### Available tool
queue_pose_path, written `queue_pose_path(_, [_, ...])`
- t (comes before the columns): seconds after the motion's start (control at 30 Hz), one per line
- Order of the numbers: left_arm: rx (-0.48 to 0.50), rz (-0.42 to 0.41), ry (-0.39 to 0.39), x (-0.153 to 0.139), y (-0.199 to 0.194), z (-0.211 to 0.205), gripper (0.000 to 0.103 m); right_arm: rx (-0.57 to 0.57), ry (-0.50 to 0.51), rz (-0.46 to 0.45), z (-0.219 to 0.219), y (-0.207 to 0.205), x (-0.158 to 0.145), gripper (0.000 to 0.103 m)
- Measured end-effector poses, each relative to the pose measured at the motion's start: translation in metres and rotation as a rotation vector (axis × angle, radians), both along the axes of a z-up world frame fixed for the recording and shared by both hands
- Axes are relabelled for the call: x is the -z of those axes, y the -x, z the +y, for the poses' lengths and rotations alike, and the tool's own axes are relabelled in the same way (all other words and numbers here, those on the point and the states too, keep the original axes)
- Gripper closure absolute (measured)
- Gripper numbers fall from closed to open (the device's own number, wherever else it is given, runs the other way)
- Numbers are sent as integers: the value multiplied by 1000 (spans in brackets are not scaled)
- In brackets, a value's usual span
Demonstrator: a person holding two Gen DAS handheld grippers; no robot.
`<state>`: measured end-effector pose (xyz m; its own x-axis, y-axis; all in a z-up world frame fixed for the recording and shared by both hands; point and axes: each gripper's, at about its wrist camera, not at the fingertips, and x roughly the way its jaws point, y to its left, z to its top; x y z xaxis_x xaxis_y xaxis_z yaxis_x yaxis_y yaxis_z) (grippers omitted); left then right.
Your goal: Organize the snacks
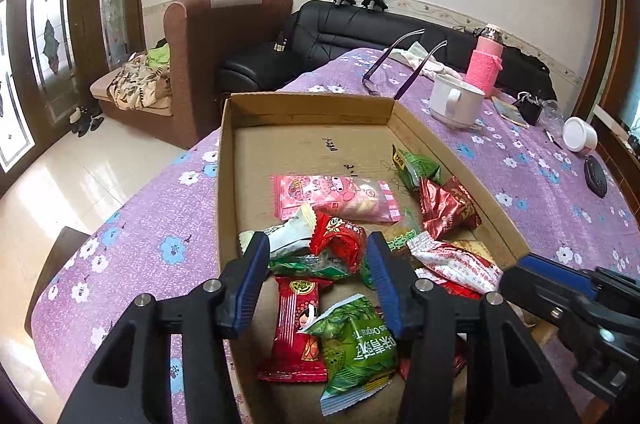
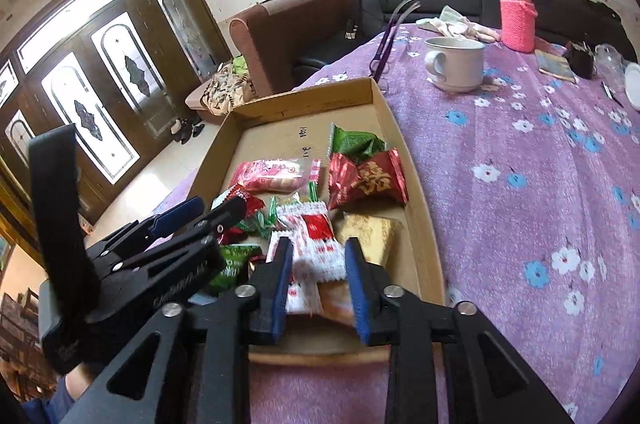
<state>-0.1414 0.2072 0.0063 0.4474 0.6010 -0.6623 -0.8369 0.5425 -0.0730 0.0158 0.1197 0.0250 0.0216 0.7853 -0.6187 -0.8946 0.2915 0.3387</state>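
A shallow cardboard box (image 1: pixel 308 99) (image 2: pixel 416 183) lies on the purple flowered tablecloth and holds several wrapped snacks. Among them are a pink packet (image 1: pixel 336 197) (image 2: pixel 276 175), a dark red packet (image 1: pixel 448 207) (image 2: pixel 368 179), a green packet (image 1: pixel 416 167) (image 2: pixel 356 141) and a gold one (image 2: pixel 370 232). My left gripper (image 1: pixel 316 248) hangs open over the box's near half, a crumpled red snack (image 1: pixel 340 244) lying loose between its blue pads. My right gripper (image 2: pixel 319 248) is open above a white-and-red packet (image 2: pixel 316 252) (image 1: pixel 456 264) at the box's near right corner. Each gripper shows at the edge of the other's view.
A white mug (image 1: pixel 456 101) (image 2: pixel 456 63), a pink bottle (image 1: pixel 486 63) (image 2: pixel 516 15), purple glasses (image 1: pixel 384 67) and a white jar (image 1: pixel 580 133) stand beyond and right of the box. Sofas sit behind the table. The table edge drops to tiled floor on the left.
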Motion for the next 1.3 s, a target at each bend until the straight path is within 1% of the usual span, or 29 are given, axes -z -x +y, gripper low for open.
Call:
queue_pose_path(0.13, [-14, 16, -2, 0, -1, 0, 52, 9, -24, 28, -15, -5, 0, 60])
queue_pose_path(0.23, [-22, 22, -10, 0, -1, -1, 46, 10, -29, 30, -23, -4, 4, 55])
queue_pose_path(0.3, [-26, 29, -20, 0, -2, -3, 40, 8, -25, 30, -26, -4, 8, 53])
queue_pose_path(0.43, [-37, 48, -34, -1, -3, -4, 39, -10, -14, 36, -25, -2, 12, 53])
queue_pose_path(0.67, [-45, 62, -40, -1, -4, -4, 37, -23, 5, -15, -21, 5, 16, 53])
queue_pose_path(0.9, [-52, 64, -64, -2, -5, -7, 28, -22, 14, -42, -20, 9, 18, 50])
queue_pose_path(1.0, [-57, 63, -71, -3, -5, -9, 25, -25, 18, -68, -19, 12, 18, 48])
queue_pose_path(1.13, [-65, 65, -77, -4, -6, -10, 24, -28, 25, -105, -18, 17, 19, 46])
queue_pose_path(1.3, [-85, 52, -85, -6, -1, -10, 20, -29, 26, -116, -18, 19, 18, 45])
